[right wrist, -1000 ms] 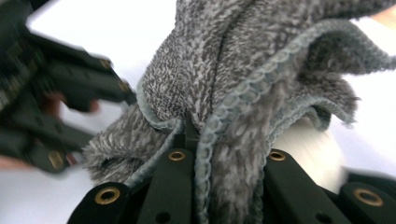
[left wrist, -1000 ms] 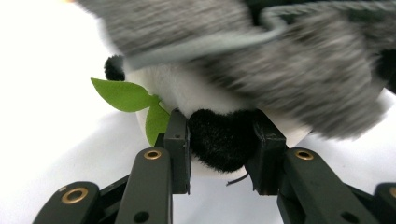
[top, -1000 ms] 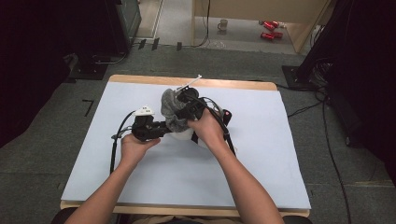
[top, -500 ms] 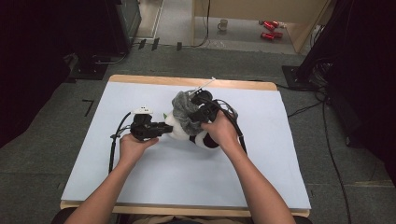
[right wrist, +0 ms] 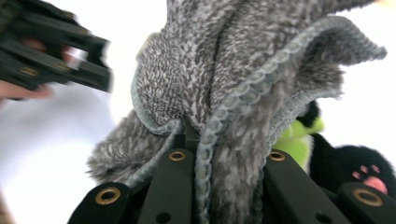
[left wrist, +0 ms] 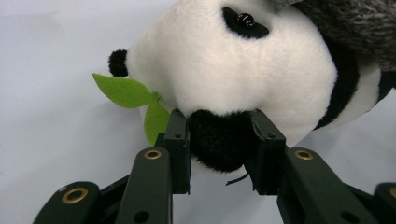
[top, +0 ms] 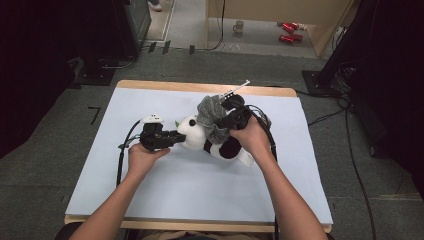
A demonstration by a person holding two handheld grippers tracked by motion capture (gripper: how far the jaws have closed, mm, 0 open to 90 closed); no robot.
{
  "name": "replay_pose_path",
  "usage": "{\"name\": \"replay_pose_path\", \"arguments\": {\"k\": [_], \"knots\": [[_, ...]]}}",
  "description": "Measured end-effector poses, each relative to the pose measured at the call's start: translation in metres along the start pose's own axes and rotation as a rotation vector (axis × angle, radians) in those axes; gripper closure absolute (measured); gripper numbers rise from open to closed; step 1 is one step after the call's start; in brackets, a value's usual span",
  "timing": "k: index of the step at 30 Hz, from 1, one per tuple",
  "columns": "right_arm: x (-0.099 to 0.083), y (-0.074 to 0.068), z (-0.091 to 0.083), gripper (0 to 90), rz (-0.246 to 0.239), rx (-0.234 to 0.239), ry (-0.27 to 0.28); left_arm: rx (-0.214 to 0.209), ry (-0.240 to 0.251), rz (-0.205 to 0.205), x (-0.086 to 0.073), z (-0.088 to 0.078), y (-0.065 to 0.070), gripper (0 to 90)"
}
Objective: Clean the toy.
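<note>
Blue mat [top: 165, 200] (panda [left wrist: 233, 79] unlabelled).

Panda [left wrist: 243, 74]: soft white and black plush, glossy bead eye, matt green felt leaf [left wrist: 123, 91]. Cloth [right wrist: 233, 93]: grey, fuzzy, knitted-looking. Fingers [left wrist: 180, 149]: matt black plastic. Tabletop [top: 165, 185]: smooth, matt, pale.

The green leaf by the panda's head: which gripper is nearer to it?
Left. The left gripper pinches the panda's black ear right beside the leaf. The right gripper holds the grey cloth over the panda's body, farther off.
</note>
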State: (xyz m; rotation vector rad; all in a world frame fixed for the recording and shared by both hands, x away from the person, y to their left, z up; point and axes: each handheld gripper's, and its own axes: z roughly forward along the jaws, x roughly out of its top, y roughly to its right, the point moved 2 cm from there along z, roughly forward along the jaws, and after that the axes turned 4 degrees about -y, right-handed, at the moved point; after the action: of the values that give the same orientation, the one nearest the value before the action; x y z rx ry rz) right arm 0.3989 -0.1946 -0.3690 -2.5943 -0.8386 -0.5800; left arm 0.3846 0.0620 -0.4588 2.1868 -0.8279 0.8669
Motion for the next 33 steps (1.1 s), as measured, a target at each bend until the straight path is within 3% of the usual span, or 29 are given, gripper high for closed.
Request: {"name": "replay_pose_path", "arguments": {"k": [1, 3, 7, 8, 11, 18, 22, 30, 31, 33], "knots": [[0.000, 0.000, 0.000, 81.5, 0.000, 0.000, 0.000, 0.006, -0.005, 0.011, 0.000, 0.000, 0.001, 66.0], [0.006, -0.007, -0.014, 81.6, 0.006, 0.062, 0.043, 0.011, -0.027, 0.025, -0.002, 0.000, 0.000, 66.0], [0.016, -0.015, -0.030, 81.6, -0.009, 0.073, 0.087, 0.011, -0.043, 0.049, -0.003, 0.000, 0.001, 65.9], [0.022, -0.017, -0.038, 81.6, -0.012, 0.073, 0.112, 0.010, -0.046, 0.072, -0.004, -0.001, 0.002, 66.0], [0.030, -0.014, -0.045, 81.6, -0.008, 0.068, 0.138, 0.008, -0.056, 0.096, -0.006, -0.002, 0.001, 65.9], [0.034, 0.000, -0.047, 81.6, 0.057, 0.100, 0.184, 0.001, -0.086, 0.114, -0.012, -0.001, -0.003, 65.7], [0.034, 0.008, -0.040, 81.6, 0.081, 0.105, 0.179, 0.002, -0.093, 0.141, -0.016, -0.002, -0.003, 65.1], [0.017, 0.009, -0.002, 81.6, 0.099, 0.161, 0.114, -0.022, -0.082, 0.096, -0.019, -0.003, -0.004, 62.4], [0.012, 0.008, 0.007, 81.6, 0.102, 0.171, 0.097, -0.029, -0.078, 0.073, -0.019, -0.004, -0.006, 58.4], [0.009, 0.007, 0.014, 81.6, 0.099, 0.171, 0.082, -0.046, -0.084, 0.067, -0.018, -0.007, -0.006, 51.8]]}}
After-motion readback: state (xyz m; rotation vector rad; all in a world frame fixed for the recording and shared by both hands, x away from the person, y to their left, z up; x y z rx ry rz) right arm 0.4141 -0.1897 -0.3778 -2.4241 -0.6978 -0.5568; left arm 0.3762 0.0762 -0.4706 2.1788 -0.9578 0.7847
